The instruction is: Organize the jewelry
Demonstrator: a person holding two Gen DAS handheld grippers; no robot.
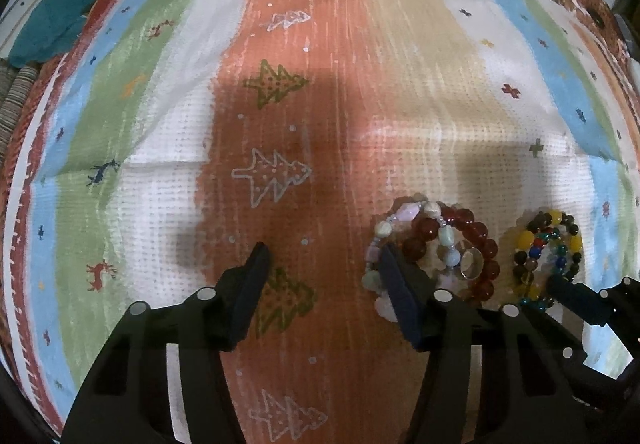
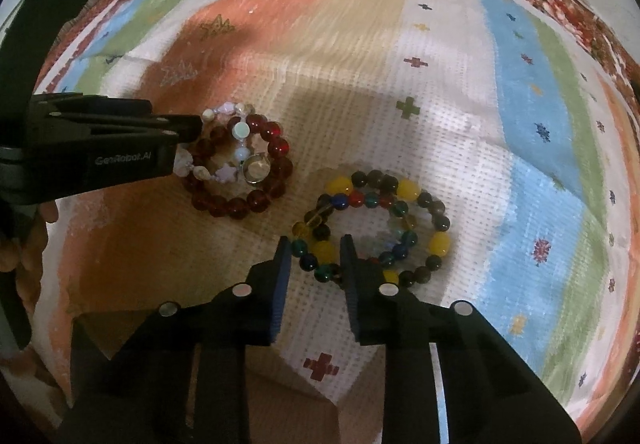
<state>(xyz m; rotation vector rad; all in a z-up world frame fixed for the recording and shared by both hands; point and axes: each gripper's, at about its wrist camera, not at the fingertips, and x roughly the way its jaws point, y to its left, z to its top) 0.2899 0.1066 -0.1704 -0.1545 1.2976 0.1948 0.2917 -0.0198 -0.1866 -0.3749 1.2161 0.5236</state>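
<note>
Two heaps of bead bracelets lie on a patterned cloth [image 2: 460, 115], none sorted yet. The left hand-held gripper [image 1: 324, 256] is spread beside the red bracelet [image 2: 256, 171]; the right hand-held gripper [image 2: 316, 248] straddles the multicoloured bracelets [image 2: 404, 189], not yet pinching.

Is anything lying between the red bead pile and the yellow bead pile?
No, only bare patterned cloth separates the red bracelet pile from the yellow one, in the right wrist view.

"genrobot.ai" on the left gripper [image 2: 188, 131] body
</note>
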